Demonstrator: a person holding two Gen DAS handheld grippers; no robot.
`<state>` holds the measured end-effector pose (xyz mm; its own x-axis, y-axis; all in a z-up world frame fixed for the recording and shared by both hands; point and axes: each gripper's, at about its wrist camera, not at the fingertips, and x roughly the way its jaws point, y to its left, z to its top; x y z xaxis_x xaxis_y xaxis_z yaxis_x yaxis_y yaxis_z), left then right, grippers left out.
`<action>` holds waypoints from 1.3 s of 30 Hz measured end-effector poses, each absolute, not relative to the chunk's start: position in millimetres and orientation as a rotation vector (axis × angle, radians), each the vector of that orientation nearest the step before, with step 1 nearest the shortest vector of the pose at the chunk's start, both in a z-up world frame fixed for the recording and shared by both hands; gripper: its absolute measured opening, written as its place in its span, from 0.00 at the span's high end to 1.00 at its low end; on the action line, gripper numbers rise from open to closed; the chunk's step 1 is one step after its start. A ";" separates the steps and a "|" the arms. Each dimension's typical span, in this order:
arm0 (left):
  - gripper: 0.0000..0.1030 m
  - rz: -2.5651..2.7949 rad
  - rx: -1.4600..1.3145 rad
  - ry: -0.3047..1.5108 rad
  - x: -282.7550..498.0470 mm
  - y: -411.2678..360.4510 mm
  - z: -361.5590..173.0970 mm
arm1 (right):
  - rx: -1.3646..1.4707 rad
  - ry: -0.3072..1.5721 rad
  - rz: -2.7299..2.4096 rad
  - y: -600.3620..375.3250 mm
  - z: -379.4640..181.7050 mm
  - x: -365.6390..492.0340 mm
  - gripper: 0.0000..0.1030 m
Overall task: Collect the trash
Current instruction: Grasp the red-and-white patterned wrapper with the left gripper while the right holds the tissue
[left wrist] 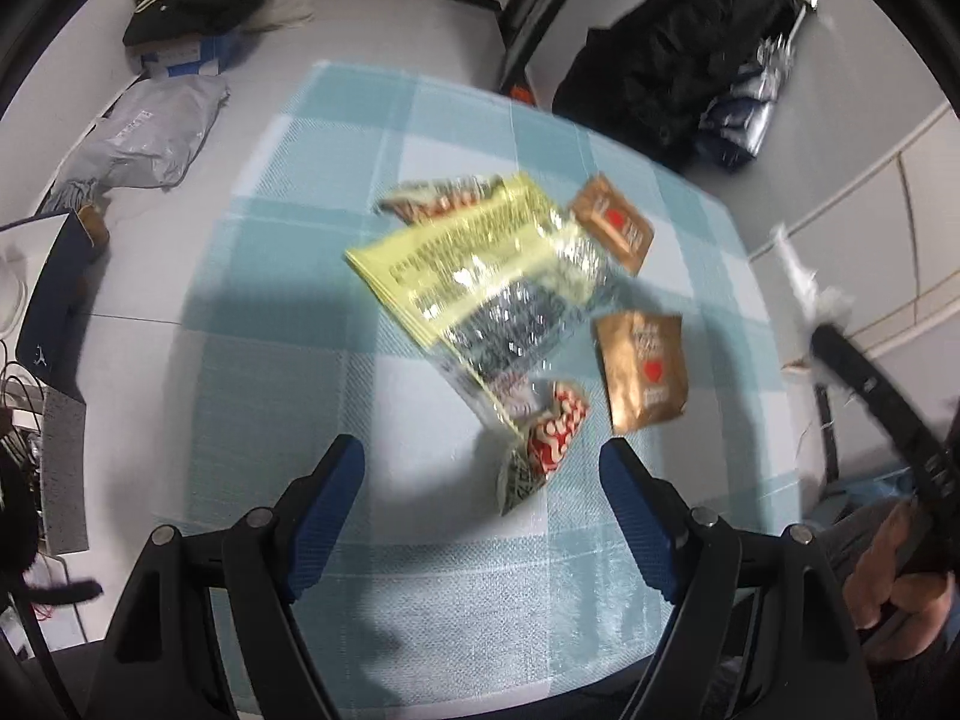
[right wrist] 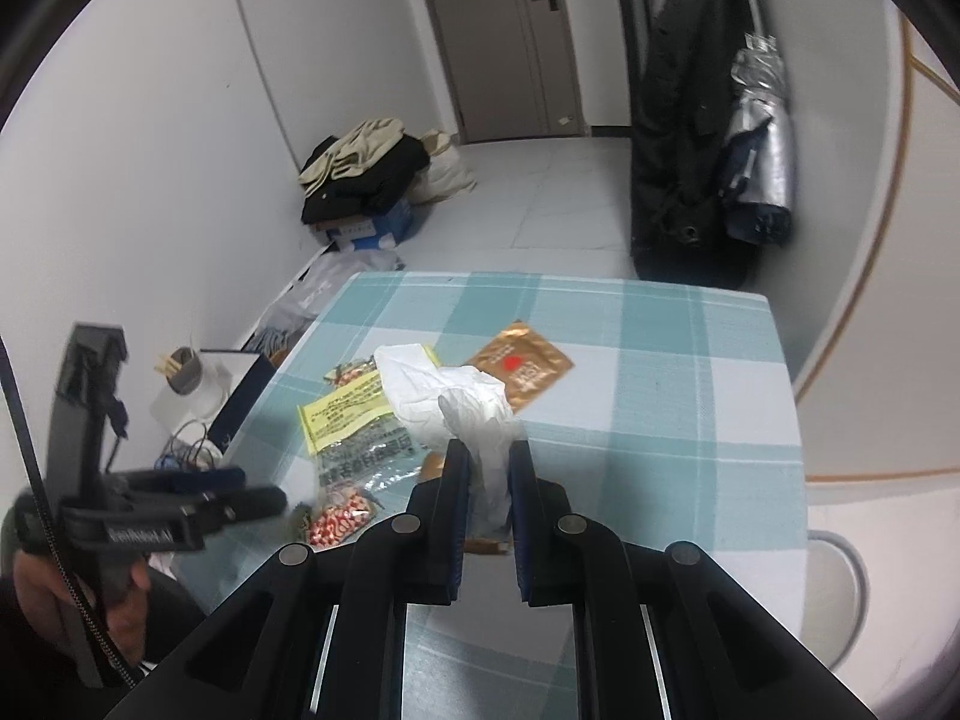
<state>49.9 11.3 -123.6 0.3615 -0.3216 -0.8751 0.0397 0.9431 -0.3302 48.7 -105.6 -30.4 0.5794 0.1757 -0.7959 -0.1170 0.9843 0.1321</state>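
Wrappers lie on the teal checked tablecloth (left wrist: 288, 360): a yellow and silver packet (left wrist: 474, 264), a red and white wrapper (left wrist: 552, 426) and two brown sachets (left wrist: 612, 222) (left wrist: 645, 369). My left gripper (left wrist: 480, 456) hangs open just above the red and white wrapper, with nothing between its fingers. My right gripper (right wrist: 487, 450) is shut on a crumpled white tissue (right wrist: 456, 396), lifted off the cloth. In the right wrist view the yellow packet (right wrist: 348, 408), one brown sachet (right wrist: 519, 363) and the left gripper (right wrist: 180, 504) also show.
A pile of clothes on a blue box (right wrist: 360, 180) and a grey plastic bag (left wrist: 144, 132) lie on the floor left of the table. A black coat (right wrist: 678, 138) and a folded umbrella (right wrist: 762, 150) hang at the far right. A dark blue box (left wrist: 54, 300) stands near the table's left edge.
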 end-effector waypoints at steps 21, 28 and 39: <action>0.88 -0.279 -0.049 1.156 36.1 -24.4 -124.9 | 0.105 0.872 0.164 -125.1 -20.6 29.2 0.88; 0.91 -0.265 -0.061 1.175 32.1 -26.0 -124.4 | 0.123 0.873 0.142 -132.9 -20.0 25.9 0.88; 0.91 -0.297 -0.093 1.116 26.1 -23.5 -106.4 | 0.158 0.884 0.100 -145.3 -18.2 22.6 0.88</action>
